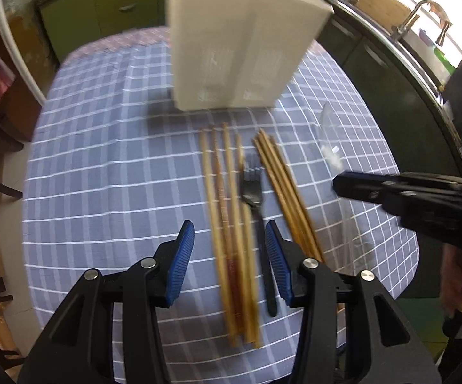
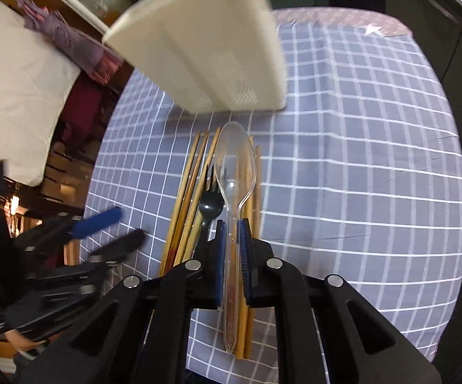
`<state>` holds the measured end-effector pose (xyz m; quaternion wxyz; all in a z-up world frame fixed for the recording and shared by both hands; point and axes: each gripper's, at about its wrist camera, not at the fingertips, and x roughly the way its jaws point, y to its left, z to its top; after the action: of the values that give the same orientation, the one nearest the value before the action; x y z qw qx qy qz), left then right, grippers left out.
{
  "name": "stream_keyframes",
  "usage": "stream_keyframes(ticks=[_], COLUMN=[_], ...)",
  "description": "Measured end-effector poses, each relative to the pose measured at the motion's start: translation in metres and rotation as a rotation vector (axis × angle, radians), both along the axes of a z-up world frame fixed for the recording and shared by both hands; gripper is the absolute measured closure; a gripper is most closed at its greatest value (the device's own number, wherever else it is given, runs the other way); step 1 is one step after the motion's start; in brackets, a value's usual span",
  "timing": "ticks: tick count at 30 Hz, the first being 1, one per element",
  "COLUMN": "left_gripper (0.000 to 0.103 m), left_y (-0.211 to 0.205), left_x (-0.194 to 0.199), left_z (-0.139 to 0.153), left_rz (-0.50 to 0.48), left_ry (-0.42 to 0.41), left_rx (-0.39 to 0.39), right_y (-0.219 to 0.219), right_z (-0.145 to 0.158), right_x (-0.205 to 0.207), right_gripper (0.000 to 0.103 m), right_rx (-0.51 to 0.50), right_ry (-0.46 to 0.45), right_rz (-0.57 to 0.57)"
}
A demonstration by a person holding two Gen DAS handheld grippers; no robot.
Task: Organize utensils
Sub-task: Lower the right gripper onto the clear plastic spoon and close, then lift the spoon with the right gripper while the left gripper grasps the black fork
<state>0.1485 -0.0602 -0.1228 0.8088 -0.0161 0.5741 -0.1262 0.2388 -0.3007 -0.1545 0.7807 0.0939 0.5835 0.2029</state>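
my right gripper (image 2: 231,243) was clamped on the handle of a clear plastic spoon (image 2: 234,172), bowl pointing toward the top of the right wrist frame, lifted above the chopsticks (image 2: 186,204) and a black fork (image 2: 211,206) on the checked tablecloth (image 2: 359,176). the cream utensil holder (image 2: 205,48) stood at upper centre, just beyond the chopstick tips. in the left wrist view my left gripper (image 1: 230,256) hung with jaws apart and nothing between the pads, over the chopsticks (image 1: 227,224) and fork (image 1: 253,192) at lower centre; the holder (image 1: 237,38) was at the top.
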Motion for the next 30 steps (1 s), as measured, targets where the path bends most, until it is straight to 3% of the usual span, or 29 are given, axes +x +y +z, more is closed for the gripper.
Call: stream_keyframes(ticks=[6, 16, 30], left_gripper=[0.071, 0.084, 0.088], left_y=[-0.030, -0.050, -0.065], left_x=[0.006, 0.018, 0.038], left_z=[-0.018, -0.040, -0.062], left_rz=[-0.032, -0.017, -0.004], left_ry=[0.080, 0.127, 0.140], left_rx=[-0.020, 0.040, 0.078], right_y=[-0.025, -0.032, -0.036], right_z=[0.006, 0.010, 0.010], right_x=[0.003, 0.001, 0.000], right_gripper=[0.093, 0.093, 0.093], right_rx=[0.021, 0.039, 0.033], right_ry=[-0.012, -0.022, -0.028], right_rz=[-0.018, -0.015, -0.012])
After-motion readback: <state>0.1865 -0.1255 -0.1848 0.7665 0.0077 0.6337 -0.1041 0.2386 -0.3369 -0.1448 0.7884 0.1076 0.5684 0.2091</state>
